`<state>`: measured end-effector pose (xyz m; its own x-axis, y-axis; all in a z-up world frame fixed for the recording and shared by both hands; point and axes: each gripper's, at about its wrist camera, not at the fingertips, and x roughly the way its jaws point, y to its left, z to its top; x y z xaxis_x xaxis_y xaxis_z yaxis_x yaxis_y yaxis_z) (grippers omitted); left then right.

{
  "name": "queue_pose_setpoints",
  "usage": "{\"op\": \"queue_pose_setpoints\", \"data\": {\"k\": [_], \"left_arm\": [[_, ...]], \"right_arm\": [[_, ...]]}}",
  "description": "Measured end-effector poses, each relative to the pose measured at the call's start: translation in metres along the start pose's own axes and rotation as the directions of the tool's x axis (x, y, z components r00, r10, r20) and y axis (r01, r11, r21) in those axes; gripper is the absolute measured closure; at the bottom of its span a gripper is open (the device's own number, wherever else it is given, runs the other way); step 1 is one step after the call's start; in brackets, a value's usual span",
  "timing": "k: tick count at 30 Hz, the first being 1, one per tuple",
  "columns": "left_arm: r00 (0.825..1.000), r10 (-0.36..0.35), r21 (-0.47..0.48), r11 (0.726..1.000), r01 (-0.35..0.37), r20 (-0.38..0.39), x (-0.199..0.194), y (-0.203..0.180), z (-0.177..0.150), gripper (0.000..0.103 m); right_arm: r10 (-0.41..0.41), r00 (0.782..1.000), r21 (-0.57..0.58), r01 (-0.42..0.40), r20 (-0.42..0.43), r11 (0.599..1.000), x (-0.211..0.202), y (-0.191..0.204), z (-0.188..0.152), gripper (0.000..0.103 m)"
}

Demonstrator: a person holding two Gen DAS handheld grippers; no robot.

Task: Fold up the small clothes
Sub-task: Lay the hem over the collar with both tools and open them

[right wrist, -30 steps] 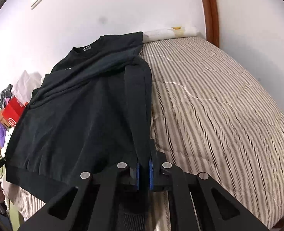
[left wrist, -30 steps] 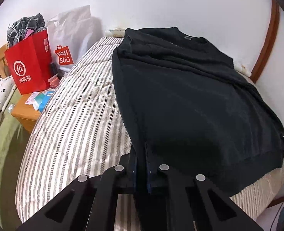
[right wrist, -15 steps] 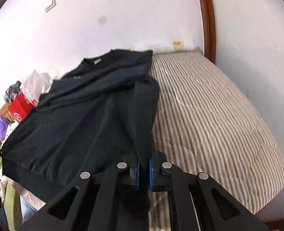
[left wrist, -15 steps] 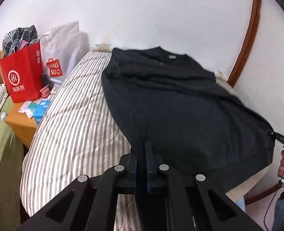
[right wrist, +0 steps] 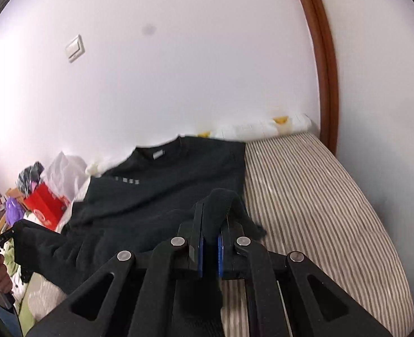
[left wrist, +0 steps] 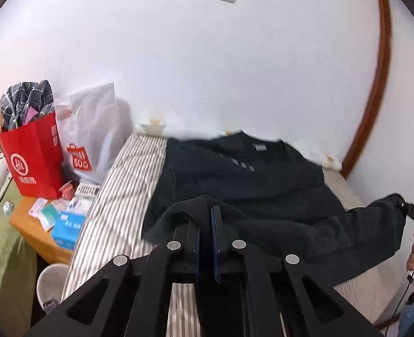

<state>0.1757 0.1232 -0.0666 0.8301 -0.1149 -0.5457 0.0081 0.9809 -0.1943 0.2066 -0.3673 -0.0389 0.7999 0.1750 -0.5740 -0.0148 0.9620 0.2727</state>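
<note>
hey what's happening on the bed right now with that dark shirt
A person is folding a black sweatshirt on the striped bed with a handheld gripper in each hand. The left gripper and right gripper each have their jaws clamped on a bottom corner, lifted off the bed. The collar end lies flat near the wall, so the hem looks ready to go over toward it.

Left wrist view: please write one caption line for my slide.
Left claw shut on the hem of a black sweatshirt, lifted above the striped bed; right claw holds the other corner.
</note>
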Motion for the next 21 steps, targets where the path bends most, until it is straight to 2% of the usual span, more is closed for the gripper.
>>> {"op": "queue_pose_setpoints", "data": {"k": [4,8,17,21], "left_arm": [[1.000,0.015,-0.050,0.999,-0.015,-0.005,0.039,0.006,0.028,0.096],[0.999,0.044,-0.051,0.998,-0.045,-0.027,0.081,0.007,0.044,0.096],[0.986,0.123,0.022,0.992,-0.122,-0.110,0.172,0.008,0.051,0.096],[0.980,0.140,0.033,0.990,-0.137,-0.145,0.196,0.012,0.045,0.096]], "right_arm": [[0.000,1.000,0.004,0.000,0.002,1.000,0.032,0.003,0.024,0.096],[-0.005,1.000,0.007,0.005,-0.009,1.000,0.072,0.000,0.039,0.096],[-0.051,0.993,0.041,0.056,-0.106,0.998,0.174,-0.021,0.041,0.096],[-0.078,0.982,0.058,0.089,-0.169,0.994,0.212,-0.033,0.032,0.096]]}}
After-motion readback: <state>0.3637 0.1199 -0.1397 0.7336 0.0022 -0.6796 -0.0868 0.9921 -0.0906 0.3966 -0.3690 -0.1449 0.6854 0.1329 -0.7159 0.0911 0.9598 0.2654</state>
